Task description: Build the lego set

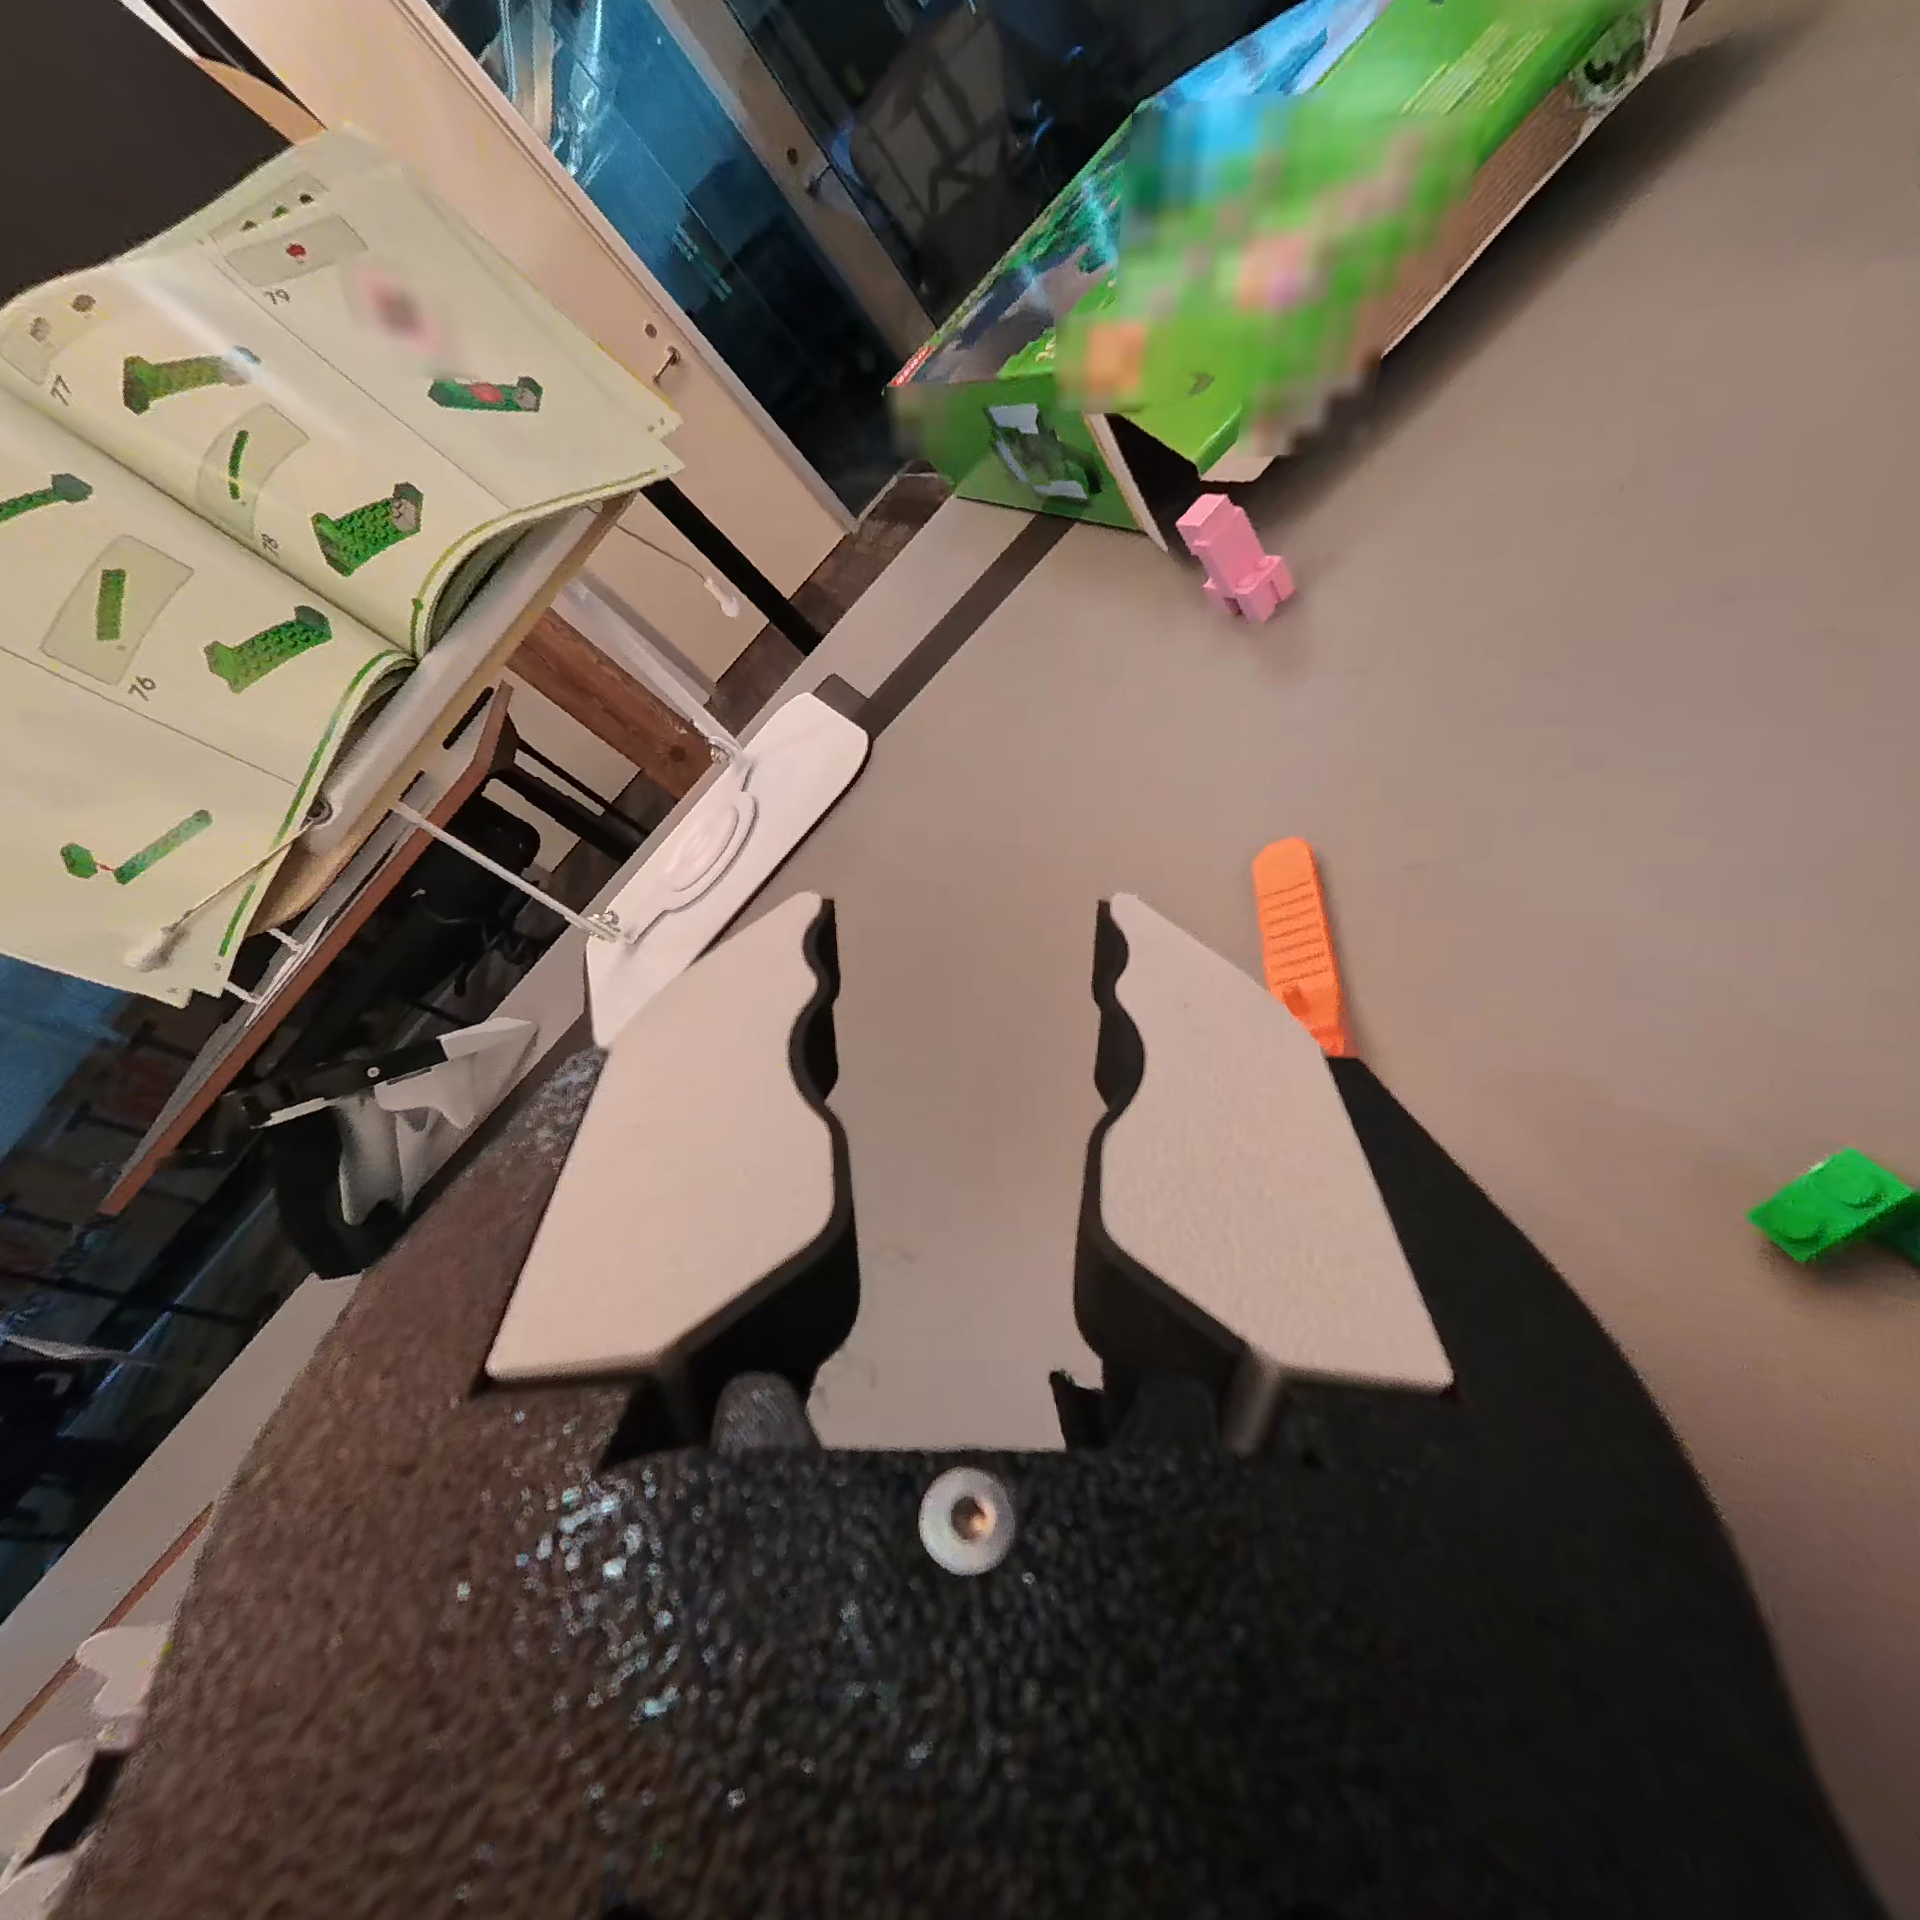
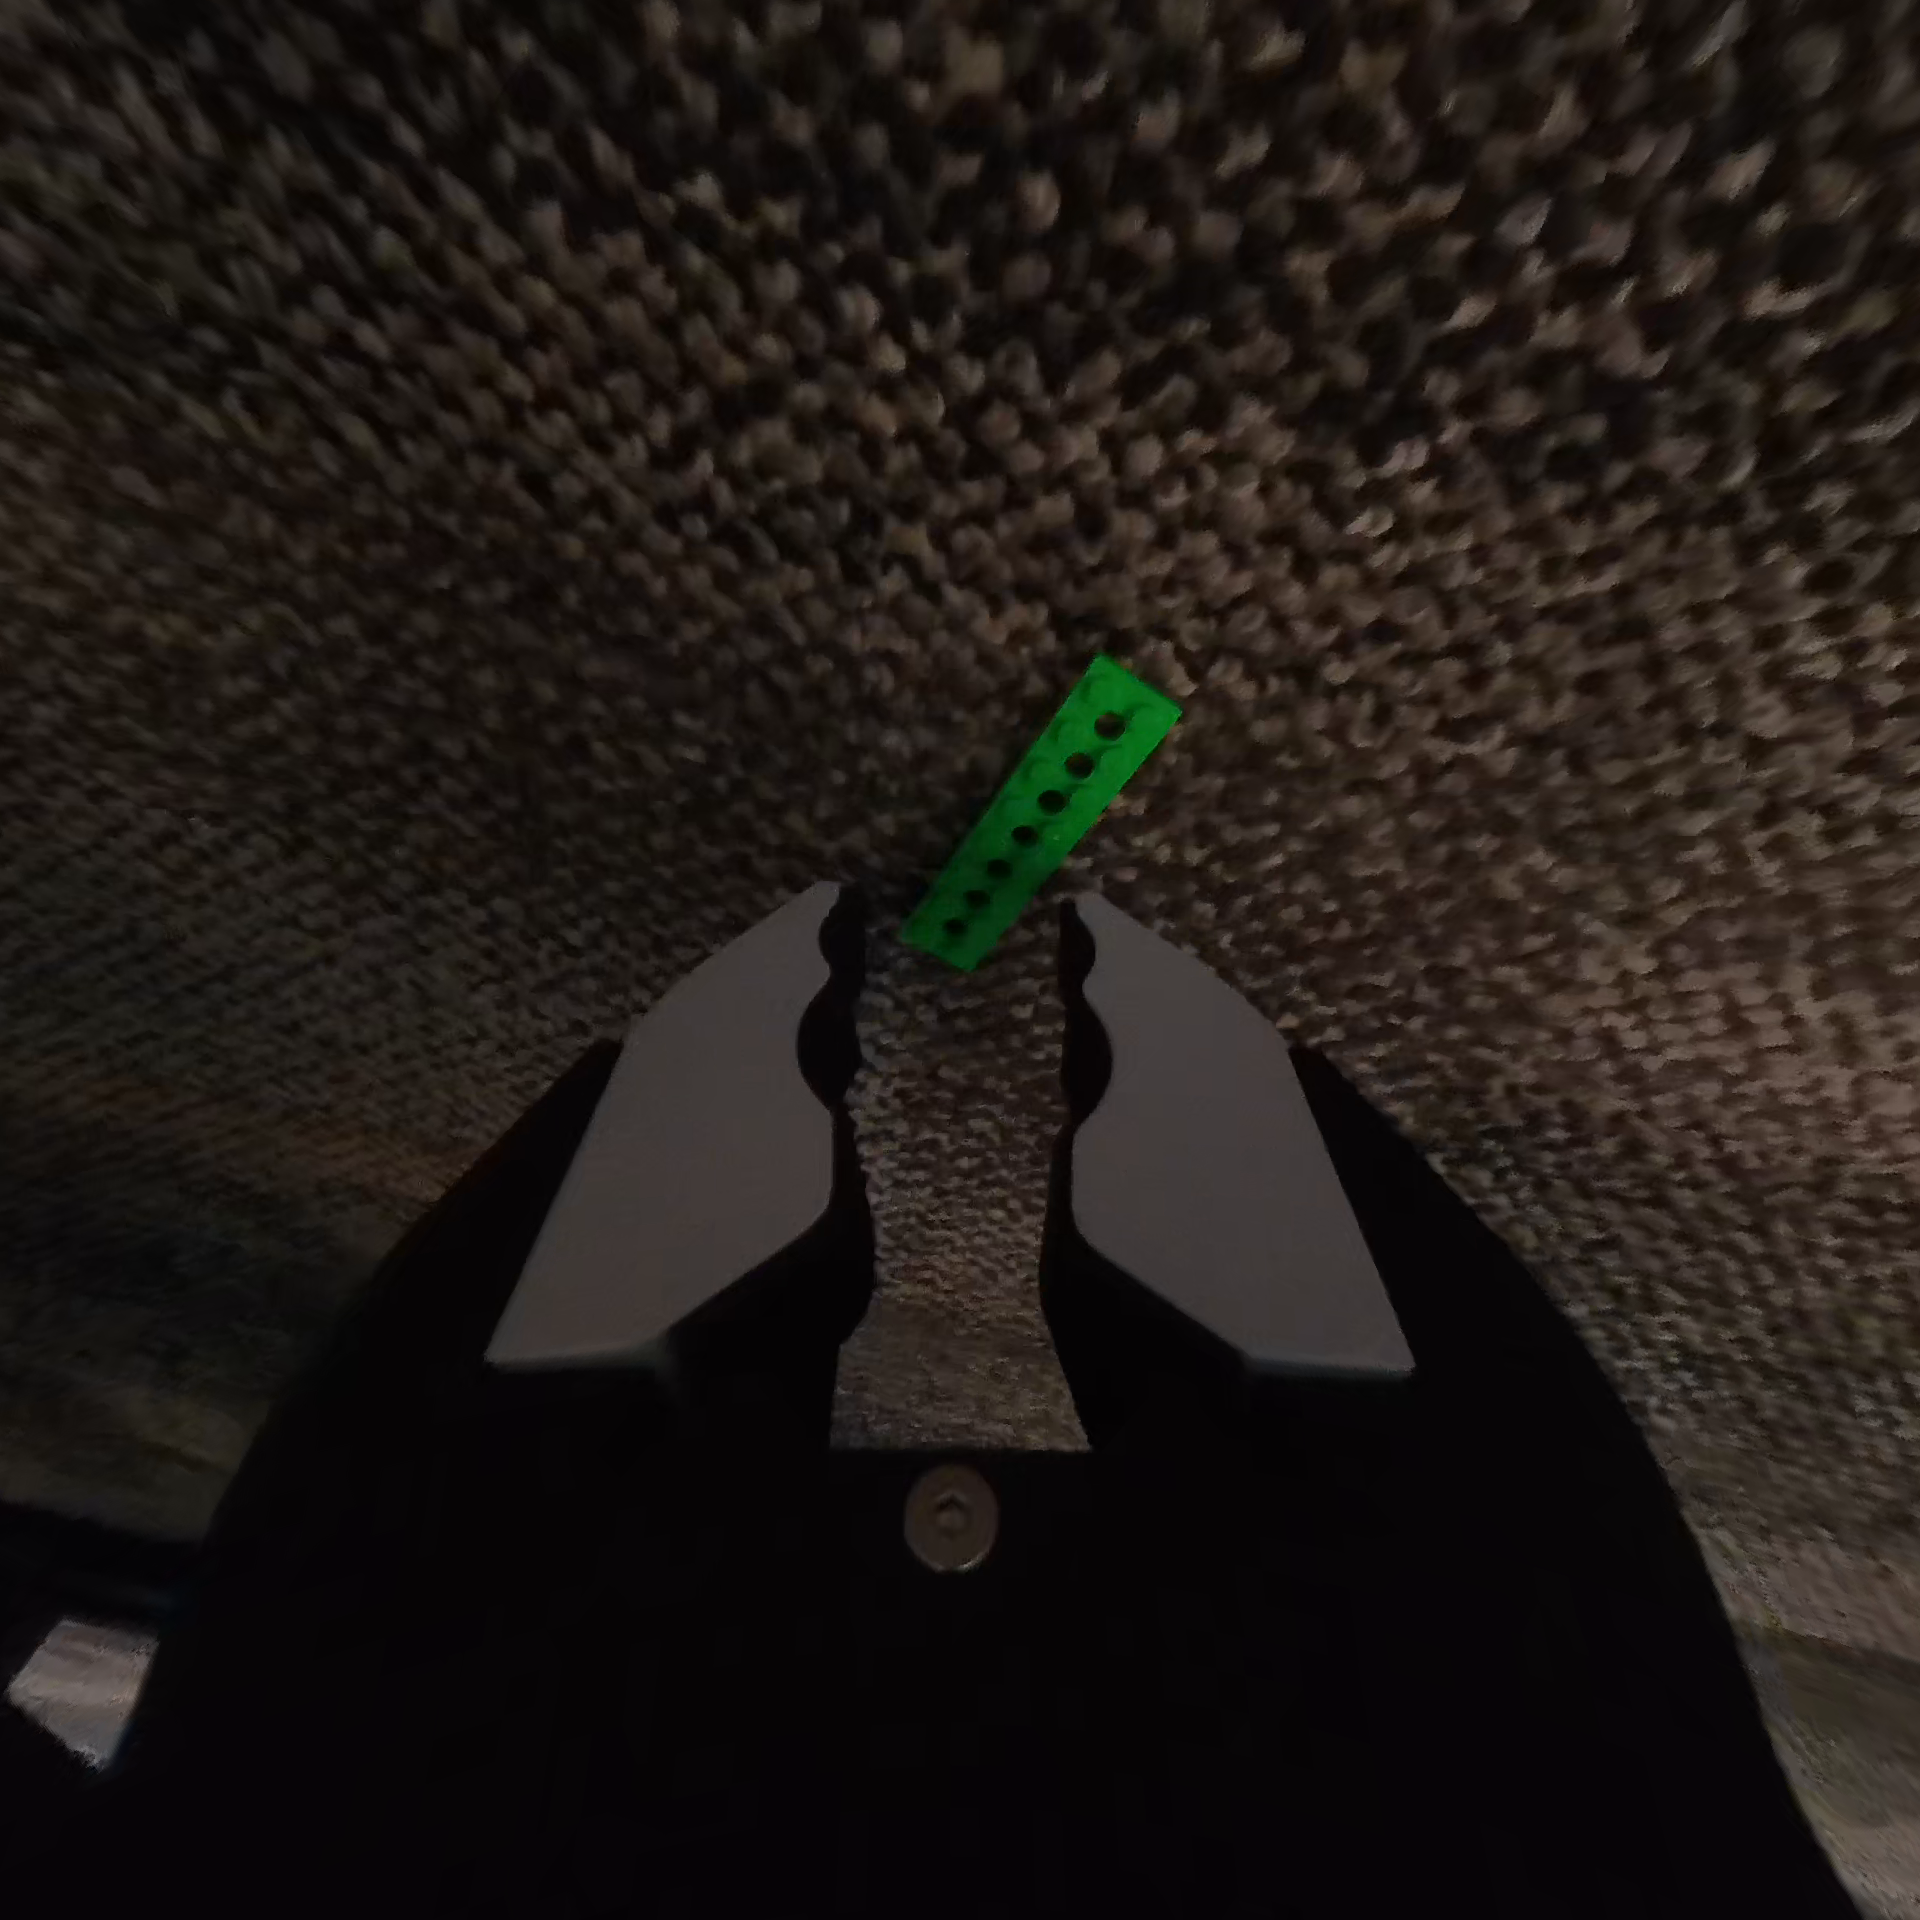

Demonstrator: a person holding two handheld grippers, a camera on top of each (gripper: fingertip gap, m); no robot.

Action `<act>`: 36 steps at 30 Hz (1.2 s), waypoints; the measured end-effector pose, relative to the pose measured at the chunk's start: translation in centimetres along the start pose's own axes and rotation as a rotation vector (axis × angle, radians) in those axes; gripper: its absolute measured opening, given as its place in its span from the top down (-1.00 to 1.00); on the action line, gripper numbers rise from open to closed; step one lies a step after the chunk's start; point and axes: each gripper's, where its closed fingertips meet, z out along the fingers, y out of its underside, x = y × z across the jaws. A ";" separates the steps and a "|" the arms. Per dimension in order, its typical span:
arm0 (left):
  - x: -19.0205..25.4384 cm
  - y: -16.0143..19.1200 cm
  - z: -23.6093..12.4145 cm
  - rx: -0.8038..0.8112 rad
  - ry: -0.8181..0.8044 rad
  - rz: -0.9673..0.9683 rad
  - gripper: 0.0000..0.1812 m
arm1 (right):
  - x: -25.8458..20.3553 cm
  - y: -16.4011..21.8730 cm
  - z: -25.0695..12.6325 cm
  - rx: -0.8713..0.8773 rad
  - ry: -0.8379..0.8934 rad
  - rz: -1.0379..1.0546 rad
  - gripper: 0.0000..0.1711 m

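In the right wrist view a long green lego plate [image 2: 1039,816] with a row of holes lies on dark speckled carpet [image 2: 935,364]. My right gripper [image 2: 961,914] is open just above it, with the plate's near end between the fingertips and not held. In the left wrist view my left gripper [image 1: 966,920] is open and empty over the grey table [image 1: 1558,727]. A green lego piece [image 1: 1834,1221] lies at the right. An orange brick separator [image 1: 1299,940] lies just beyond the right finger. A pink lego pig [image 1: 1236,556] stands farther off.
An open instruction booklet [image 1: 229,499] rests on a stand at the left, whose white base [image 1: 727,862] sits at the table's edge. The green set box [image 1: 1299,260] lies at the far end of the table. Shelving and floor show beyond the table's left edge. About 95 cm separates my left fingertips from my right. The orange brick separator [image 1: 1299,940] sits 7 cm or so from the ends of my left fingers. My left gripper's tips are some 11 cm from the green lego piece [image 1: 1834,1221].
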 end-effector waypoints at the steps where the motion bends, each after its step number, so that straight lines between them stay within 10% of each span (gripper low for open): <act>1: 0.0 0.1 -0.1 -0.008 0.001 0.004 0.48 | -0.1 0.2 0.2 -0.003 0.005 0.015 0.58; 14: 2.8 0.5 0.8 -0.039 0.062 0.042 0.50 | 1.2 0.2 0.6 -0.056 0.057 0.001 0.80; 22: 2.5 0.4 -0.7 0.056 0.070 0.044 0.50 | 0.7 -3.4 -5.3 0.212 -0.001 -0.279 0.80; 28: -2.3 1.5 -4.8 0.175 -0.018 0.012 0.49 | 1.2 -14.6 -23.2 0.669 -0.077 -0.303 0.80; 36: -8.6 2.6 -6.1 0.316 0.111 0.056 0.27 | -2.2 -26.6 -61.6 1.451 0.121 -0.461 0.81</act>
